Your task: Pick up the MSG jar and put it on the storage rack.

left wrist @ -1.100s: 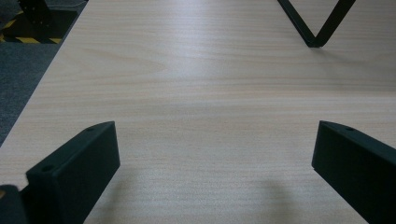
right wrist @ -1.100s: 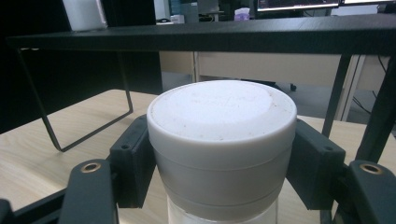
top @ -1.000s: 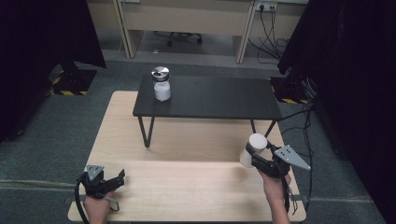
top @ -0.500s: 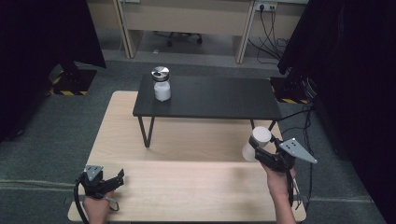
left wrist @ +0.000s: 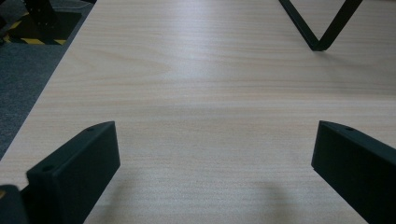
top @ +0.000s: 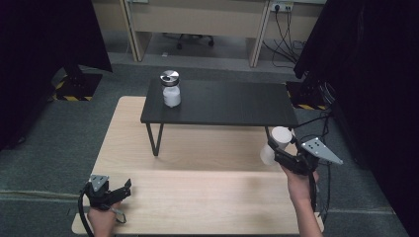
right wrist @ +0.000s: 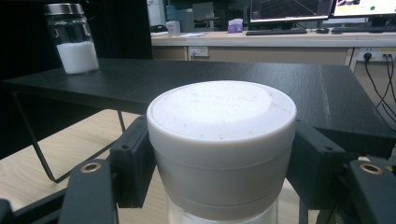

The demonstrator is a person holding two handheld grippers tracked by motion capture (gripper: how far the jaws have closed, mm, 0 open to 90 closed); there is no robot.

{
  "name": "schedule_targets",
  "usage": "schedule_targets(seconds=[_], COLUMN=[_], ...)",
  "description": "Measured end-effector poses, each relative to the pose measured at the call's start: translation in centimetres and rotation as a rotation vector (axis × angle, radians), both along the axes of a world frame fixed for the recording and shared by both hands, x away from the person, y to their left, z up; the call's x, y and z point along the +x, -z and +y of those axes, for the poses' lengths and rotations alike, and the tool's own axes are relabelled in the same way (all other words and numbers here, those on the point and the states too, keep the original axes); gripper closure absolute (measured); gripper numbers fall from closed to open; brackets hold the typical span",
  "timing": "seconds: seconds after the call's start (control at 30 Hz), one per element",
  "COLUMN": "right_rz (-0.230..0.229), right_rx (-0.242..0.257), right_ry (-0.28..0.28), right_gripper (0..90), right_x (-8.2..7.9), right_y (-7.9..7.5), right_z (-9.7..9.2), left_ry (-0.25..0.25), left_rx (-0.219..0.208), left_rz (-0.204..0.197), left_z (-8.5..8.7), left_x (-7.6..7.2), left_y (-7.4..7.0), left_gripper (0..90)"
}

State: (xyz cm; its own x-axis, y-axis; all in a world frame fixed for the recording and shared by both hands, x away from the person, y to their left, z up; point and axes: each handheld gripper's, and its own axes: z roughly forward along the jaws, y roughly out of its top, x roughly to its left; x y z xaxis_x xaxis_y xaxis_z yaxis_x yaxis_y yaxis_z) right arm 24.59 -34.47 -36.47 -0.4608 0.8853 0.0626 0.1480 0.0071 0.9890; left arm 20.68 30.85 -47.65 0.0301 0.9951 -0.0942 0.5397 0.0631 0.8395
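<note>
Your table (top: 197,197) is pale wood with a fine straight grain and a soft sheen. The low shelf (top: 232,101) on it has a matt black top with faint wood texture and thin black metal legs. The jar (right wrist: 222,149) you hold has a smooth, matt white plastic lid, slightly scuffed. The far jar (top: 171,89) is clear glass with a shiny metal lid. Your fingers (left wrist: 74,172) look like matt black plastic.

I see grey carpet floor (top: 44,148) under a pale wooden table (top: 197,197). Black curtains (top: 44,39) hang either side. Beige desks (top: 197,19) line the back wall, cables (top: 286,34) trailing from sockets.
</note>
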Motion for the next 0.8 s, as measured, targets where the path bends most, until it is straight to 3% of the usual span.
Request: schedule_targets(seconds=[0.1, 0.37, 0.67, 0.8], right_rz=[0.000, -0.006, -0.016, -0.022], right_rx=[-0.021, -0.020, 0.028, 0.028], right_ry=[0.000, -0.017, -0.015, -0.014], right_gripper=[33.4, 33.4, 33.4, 33.4], right_x=[0.2, 0.9, 1.8, 2.2], right_y=[-0.7, -2.5, -3.7, -4.4], right_z=[0.1, -0.1, -0.2, -0.1], left_ry=[0.009, 0.011, 0.011, 0.011], left_rx=[0.005, 0.004, 0.004, 0.003], left_rz=[0.004, 0.002, 0.003, 0.004], left_z=[0.0, 0.0, 0.0, 0.1], left_x=[0.1, 0.0, 0.1, 0.1], left_y=[-0.1, 0.0, 0.0, 0.0], left_gripper=[0.1, 0.1, 0.2, 0.2])
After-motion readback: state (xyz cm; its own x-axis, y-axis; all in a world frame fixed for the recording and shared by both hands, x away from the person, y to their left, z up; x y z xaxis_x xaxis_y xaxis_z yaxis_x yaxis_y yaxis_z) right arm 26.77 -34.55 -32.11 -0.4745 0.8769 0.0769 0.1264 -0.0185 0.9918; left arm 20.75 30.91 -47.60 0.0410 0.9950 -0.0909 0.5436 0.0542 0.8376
